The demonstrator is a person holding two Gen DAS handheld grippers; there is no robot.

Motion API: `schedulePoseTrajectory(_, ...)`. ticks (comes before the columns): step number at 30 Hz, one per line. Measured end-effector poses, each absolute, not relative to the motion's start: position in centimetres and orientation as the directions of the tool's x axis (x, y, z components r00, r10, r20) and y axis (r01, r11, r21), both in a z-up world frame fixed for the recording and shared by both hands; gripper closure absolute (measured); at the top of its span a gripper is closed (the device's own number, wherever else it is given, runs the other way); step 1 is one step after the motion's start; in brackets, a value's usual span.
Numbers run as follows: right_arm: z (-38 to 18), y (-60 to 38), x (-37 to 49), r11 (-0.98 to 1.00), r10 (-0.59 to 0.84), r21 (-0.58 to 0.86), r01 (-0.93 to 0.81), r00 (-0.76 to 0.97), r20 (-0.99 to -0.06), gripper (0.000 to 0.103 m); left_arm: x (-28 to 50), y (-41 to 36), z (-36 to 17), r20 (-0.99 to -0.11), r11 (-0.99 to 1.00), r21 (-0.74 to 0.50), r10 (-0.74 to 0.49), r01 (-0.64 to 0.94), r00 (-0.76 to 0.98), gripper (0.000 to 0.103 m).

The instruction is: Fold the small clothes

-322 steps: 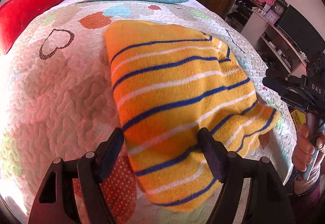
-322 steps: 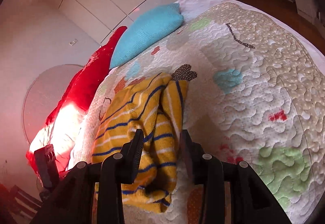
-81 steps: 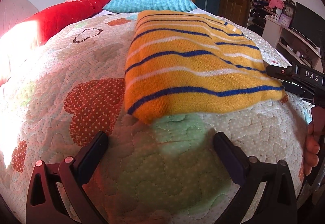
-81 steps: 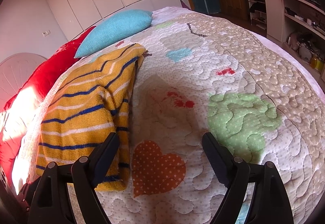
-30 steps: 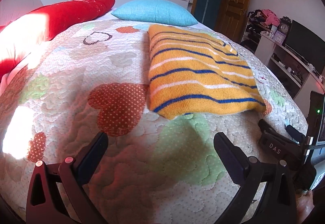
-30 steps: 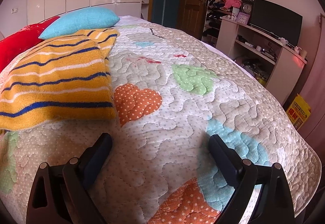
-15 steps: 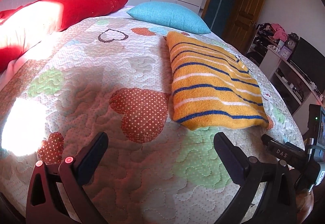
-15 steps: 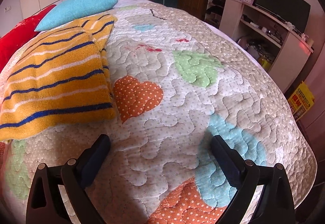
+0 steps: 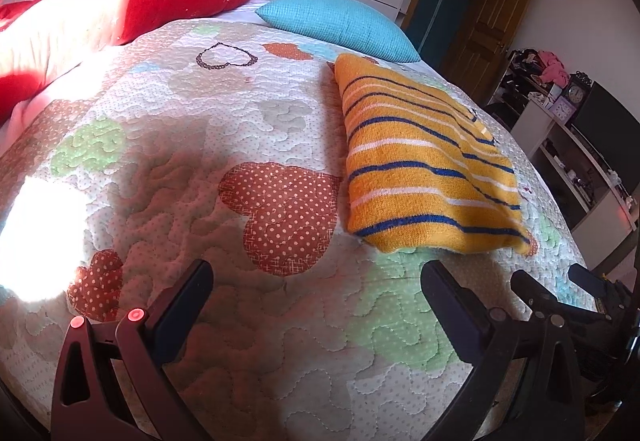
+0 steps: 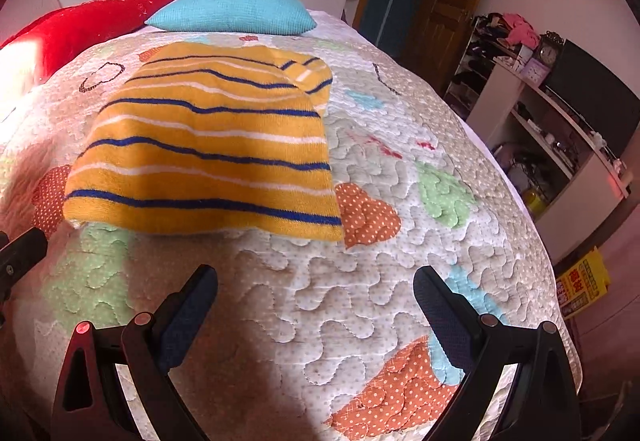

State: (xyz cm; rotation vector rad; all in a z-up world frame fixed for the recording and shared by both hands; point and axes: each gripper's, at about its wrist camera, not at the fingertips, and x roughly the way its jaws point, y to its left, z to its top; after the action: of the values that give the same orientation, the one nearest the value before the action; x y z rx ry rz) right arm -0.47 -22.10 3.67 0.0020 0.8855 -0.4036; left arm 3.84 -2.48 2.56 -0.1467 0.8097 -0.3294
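A folded yellow sweater with blue and white stripes lies flat on the quilted bed cover. It also shows in the right wrist view. My left gripper is open and empty, above the quilt short of the sweater's near edge and to its left. My right gripper is open and empty, above the quilt in front of the sweater's near right corner. The right gripper also shows at the lower right of the left wrist view.
A red pillow and a blue pillow lie at the head of the bed. A white shelf unit with a TV, a clock and clutter stands right of the bed. A wooden door is behind.
Both grippers have pulled back from the sweater toward the foot of the bed. The left view has swung left, the right view has turned toward the sweater. The sweater has not moved.
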Motion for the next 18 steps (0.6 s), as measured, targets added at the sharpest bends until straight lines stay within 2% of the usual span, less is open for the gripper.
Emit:
schedulePoseTrajectory(10, 3.99, -22.91, 0.01, 0.925, -0.318, -0.123, 0.359, 0.558, -0.766, 0.003, 3.65, -2.48, 2.75, -0.667, 0.917, -0.294, -0.399, 0.269, 0.629, 0.0)
schedulePoseTrajectory(18, 4.1, -22.52, 0.02, 0.93, -0.313, -0.125, 0.345, 0.568, -0.761, 0.003, 3.93, -2.47, 2.22, -0.685, 0.91, -0.319, -0.414, 0.263, 0.599, 0.0)
